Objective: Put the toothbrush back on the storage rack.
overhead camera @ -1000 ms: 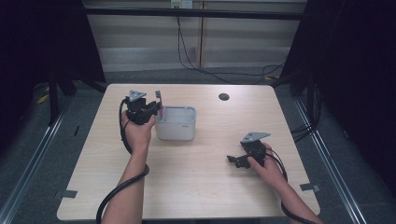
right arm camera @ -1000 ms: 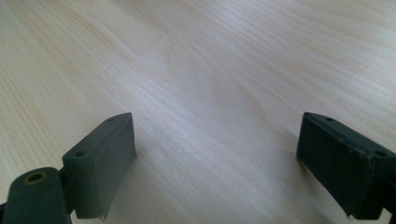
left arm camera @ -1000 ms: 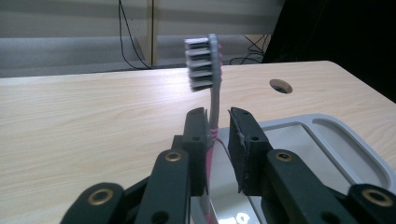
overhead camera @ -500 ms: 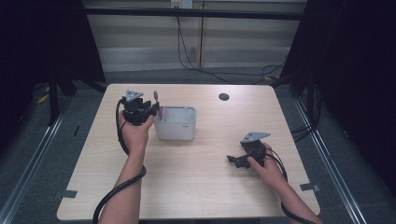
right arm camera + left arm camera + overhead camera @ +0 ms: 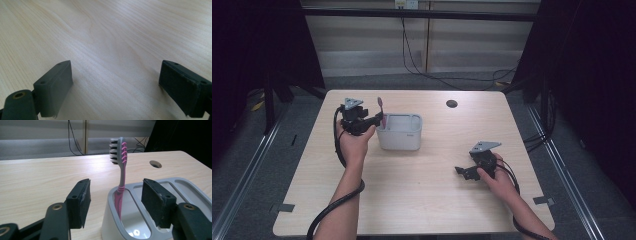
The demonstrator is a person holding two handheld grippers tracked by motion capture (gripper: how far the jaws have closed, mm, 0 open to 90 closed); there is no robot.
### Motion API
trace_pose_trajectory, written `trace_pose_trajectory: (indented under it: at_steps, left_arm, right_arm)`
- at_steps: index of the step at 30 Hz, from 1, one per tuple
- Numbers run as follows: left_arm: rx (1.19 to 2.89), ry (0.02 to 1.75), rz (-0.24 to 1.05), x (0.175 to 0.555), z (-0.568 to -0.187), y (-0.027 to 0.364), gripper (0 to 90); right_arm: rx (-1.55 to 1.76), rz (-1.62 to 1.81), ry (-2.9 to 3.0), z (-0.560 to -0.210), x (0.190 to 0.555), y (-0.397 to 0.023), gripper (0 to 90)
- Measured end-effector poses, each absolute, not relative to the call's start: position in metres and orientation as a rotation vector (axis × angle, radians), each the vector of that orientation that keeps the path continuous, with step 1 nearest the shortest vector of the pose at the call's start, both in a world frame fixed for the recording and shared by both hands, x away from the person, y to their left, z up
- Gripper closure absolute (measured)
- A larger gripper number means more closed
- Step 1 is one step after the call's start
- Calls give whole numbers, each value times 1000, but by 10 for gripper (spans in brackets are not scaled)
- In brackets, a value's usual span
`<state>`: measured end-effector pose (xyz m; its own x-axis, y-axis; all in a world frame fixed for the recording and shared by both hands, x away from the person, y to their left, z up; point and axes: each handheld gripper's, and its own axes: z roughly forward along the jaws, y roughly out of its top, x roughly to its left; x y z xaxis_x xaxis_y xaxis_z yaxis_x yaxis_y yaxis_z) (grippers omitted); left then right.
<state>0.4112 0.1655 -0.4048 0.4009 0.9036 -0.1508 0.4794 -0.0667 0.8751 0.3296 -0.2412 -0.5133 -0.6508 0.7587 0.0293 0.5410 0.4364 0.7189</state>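
A pink and grey toothbrush (image 5: 121,182) stands upright, bristles up, in the left end compartment of a grey-white holder (image 5: 108,220). My left gripper (image 5: 117,195) sits level at that end of the holder (image 5: 404,139). Its jaws have just been opening and now stand apart on either side of the toothbrush (image 5: 381,107), with neither pad touching the handle. In the high view the left gripper (image 5: 378,120) is held by a hand left of the holder. My right gripper (image 5: 462,172) rests low over the table at the right, open with bare wood between its jaws (image 5: 115,82).
The wooden table (image 5: 422,200) has a round cable hole (image 5: 451,104) behind the holder. The holder's other compartments (image 5: 185,187) hold nothing. Dark curtains and metal floor rails flank the table; cables hang behind it.
The left gripper's jaws have parted and let go of the toothbrush, which now stands by itself in the holder. Neither hand has shifted.
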Motion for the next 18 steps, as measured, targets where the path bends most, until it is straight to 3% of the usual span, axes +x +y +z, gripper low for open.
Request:
trace_pose_trajectory:
  at_steps: [18]
  left_arm:
    - [1714,1206,552,405,-401,176,243]
  right_arm:
    - [1117,1035,2396,-513,330,-241,111]
